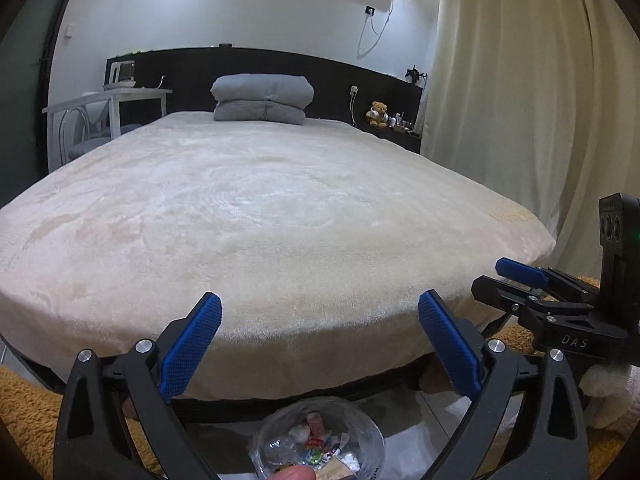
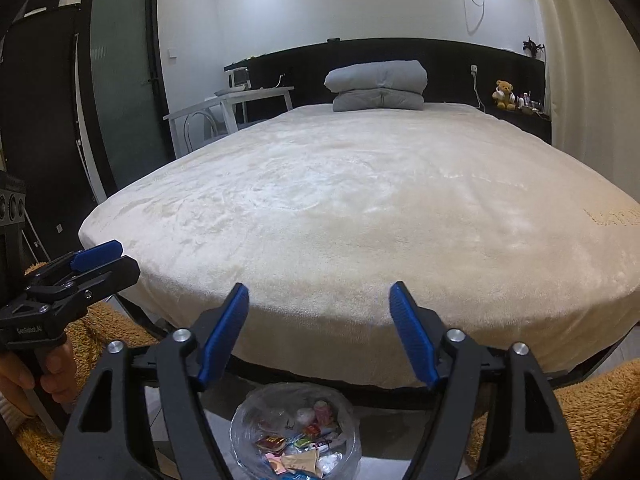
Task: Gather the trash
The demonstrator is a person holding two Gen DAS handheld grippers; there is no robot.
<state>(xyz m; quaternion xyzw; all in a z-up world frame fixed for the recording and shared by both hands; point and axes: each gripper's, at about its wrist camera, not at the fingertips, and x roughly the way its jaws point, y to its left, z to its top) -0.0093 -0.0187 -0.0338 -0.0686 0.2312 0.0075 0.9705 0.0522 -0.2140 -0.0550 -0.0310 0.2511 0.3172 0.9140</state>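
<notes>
Right wrist view: trash [image 2: 298, 438] heaped in a clear-lined bin [image 2: 244, 412] on the floor at the foot of the bed [image 2: 360, 200]. Right gripper [image 2: 320, 334] above it, spread wide, empty. Left gripper [image 1: 320, 342] likewise released, gripping nothing. Folded grey bedding [image 2: 378, 86] far off by the headboard.

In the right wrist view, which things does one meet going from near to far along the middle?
Trash bin → right gripper → bed → folded grey bedding → black headboard → white wall.

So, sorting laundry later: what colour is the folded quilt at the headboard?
Grey, both folded layers of the quilt; clearest in the right wrist view.
</notes>
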